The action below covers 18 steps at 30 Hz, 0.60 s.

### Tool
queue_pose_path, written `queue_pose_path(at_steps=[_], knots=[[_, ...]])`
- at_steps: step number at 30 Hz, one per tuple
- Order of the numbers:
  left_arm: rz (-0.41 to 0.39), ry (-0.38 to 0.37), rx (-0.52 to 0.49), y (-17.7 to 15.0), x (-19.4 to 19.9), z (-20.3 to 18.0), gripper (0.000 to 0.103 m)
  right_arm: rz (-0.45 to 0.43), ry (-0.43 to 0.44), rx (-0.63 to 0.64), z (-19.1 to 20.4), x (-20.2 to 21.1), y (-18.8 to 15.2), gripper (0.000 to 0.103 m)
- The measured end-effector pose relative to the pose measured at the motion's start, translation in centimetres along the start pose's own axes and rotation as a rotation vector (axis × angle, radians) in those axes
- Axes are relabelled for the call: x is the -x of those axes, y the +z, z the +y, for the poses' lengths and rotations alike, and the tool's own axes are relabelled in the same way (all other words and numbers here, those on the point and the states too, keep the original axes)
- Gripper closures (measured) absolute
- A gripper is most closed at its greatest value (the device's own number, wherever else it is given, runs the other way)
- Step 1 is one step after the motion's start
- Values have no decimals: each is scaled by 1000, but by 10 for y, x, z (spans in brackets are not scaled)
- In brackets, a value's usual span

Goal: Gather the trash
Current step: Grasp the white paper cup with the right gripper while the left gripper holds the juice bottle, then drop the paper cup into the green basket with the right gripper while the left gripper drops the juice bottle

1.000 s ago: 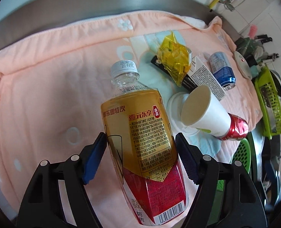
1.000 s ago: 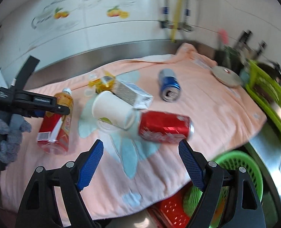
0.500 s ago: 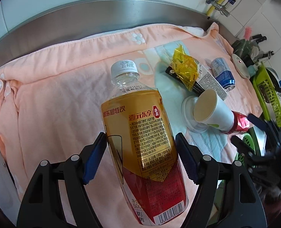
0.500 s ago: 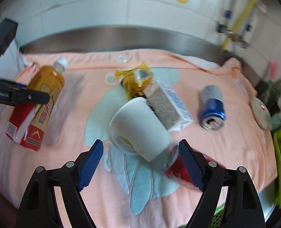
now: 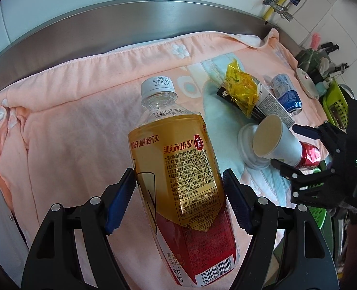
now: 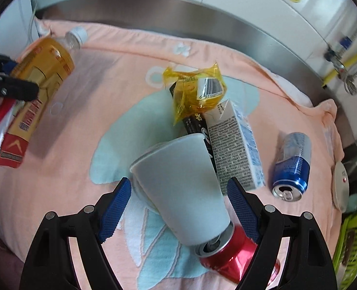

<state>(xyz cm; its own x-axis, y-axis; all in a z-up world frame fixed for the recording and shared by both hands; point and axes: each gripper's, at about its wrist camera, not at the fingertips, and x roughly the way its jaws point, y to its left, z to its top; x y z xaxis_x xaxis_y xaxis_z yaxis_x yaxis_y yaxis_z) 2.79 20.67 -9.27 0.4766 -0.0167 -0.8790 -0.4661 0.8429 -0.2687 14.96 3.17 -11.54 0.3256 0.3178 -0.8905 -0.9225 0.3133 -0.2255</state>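
Both grippers stand wide, but only 1 has a load. Left gripper (image 5: 179,189) is clamped on the drink bottle (image 5: 178,169) — its 2 blue pads press the flanks of the yellow-and-red label, white cap pointing away from the camera, and the bottle hangs clear above the pink towel (image 5: 65,125); in the right wrist view it casts a shadow on the cloth near the towel's left edge.

Right gripper (image 6: 178,207) has its jaws apart and holds nothing. Its pads straddle the white paper cup (image 6: 183,188), which lies on its side near the middle of the towel; gaps show on both sides, so neither pad touches it as far as can be seen. The cup's closed end rests against the mouth of a red can (image 6: 229,256) toward the towel's near edge, and its rim leans on a white lid (image 5: 248,145).

Behind the cup, touching it, lie a white carton (image 6: 236,149), a black wrapper (image 6: 195,123) and a crumpled yellow wrapper (image 6: 195,89). A blue can (image 6: 291,166) lies apart, toward the towel's right edge, with a green basket (image 6: 354,246) beyond that edge.
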Motion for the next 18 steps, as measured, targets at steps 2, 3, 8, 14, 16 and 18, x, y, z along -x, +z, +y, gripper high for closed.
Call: queue_pose_path(at_steps=[2, 3, 8, 14, 16, 18], knots=[[-1, 1, -4, 0, 0, 0, 30, 15, 0, 10, 0, -7, 2, 24], [-1, 1, -6, 0, 0, 0, 30, 20, -3, 14, 0, -10, 2, 25], [-2, 1, -10, 0, 0, -1, 30, 24, -7, 2, 0, -13, 2, 33], [-10, -7, -29, 0, 4, -8, 31, -35, 10, -82, -1, 5, -2, 34], [-12, -16, -42, 0, 6, -13, 31, -58, 15, -130, -2, 15, -5, 34], [-14, -23, -56, 0, 7, -17, 31, -85, 20, -197, -4, 28, -12, 35]])
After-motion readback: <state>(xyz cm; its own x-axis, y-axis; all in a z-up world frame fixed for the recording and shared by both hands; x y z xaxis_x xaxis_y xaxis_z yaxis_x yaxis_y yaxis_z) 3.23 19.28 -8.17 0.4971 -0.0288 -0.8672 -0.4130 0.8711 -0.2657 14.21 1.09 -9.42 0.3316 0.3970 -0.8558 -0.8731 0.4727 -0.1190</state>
